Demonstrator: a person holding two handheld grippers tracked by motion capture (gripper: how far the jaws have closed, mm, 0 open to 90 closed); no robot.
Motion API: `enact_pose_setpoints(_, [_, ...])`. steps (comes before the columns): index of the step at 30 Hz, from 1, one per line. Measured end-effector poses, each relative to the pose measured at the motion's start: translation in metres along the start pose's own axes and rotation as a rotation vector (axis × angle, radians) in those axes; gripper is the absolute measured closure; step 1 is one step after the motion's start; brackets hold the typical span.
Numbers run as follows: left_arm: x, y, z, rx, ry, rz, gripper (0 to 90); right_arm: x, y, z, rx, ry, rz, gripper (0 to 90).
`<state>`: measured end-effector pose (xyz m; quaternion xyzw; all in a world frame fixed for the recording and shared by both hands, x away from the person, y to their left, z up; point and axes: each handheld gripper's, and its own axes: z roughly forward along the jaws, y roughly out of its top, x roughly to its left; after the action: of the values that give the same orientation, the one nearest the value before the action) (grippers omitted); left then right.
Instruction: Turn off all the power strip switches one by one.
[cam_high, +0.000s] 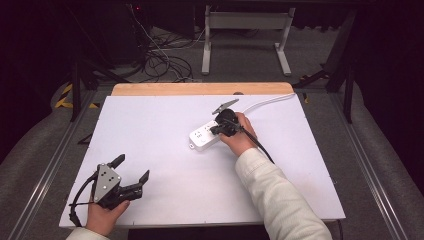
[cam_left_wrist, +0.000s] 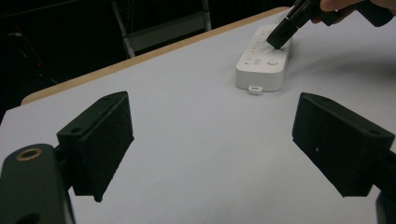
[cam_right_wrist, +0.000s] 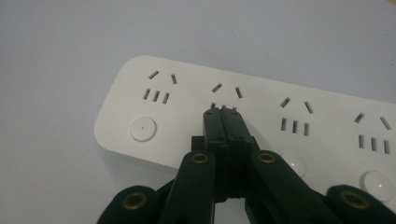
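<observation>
Left gripper (cam_high: 134, 172) near table edge, jaws spread wide, idle. Farther out, right gripper (cam_right_wrist: 223, 112) jaws pressed together on nothing, tips down on white power strip (cam_right_wrist: 261, 112), mid-table, at second socket. Probably light, rigid plastic, smooth, prone to sliding on the white board (cam_high: 165, 130); best gripped across long sides. Round switches, white cord (cam_high: 265, 101) trailing beyond.

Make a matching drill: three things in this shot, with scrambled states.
Things:
1. left hand-held gripper
2. right hand-held gripper
3. power strip

States:
A. white, lying flat on the table
B. jaws shut, tips on the strip's face
C. jaws open, nothing between them

Pairs: 1-C, 2-B, 3-A
</observation>
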<state>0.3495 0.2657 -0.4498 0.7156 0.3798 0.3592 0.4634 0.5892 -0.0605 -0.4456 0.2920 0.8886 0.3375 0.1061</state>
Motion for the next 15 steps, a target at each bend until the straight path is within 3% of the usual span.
enact_pose_setpoints(15, [-0.0012,0.0003,0.0,0.003,0.0,0.007,13.3,0.0012,-0.0016,0.0017,0.008,-0.009,0.031,90.0])
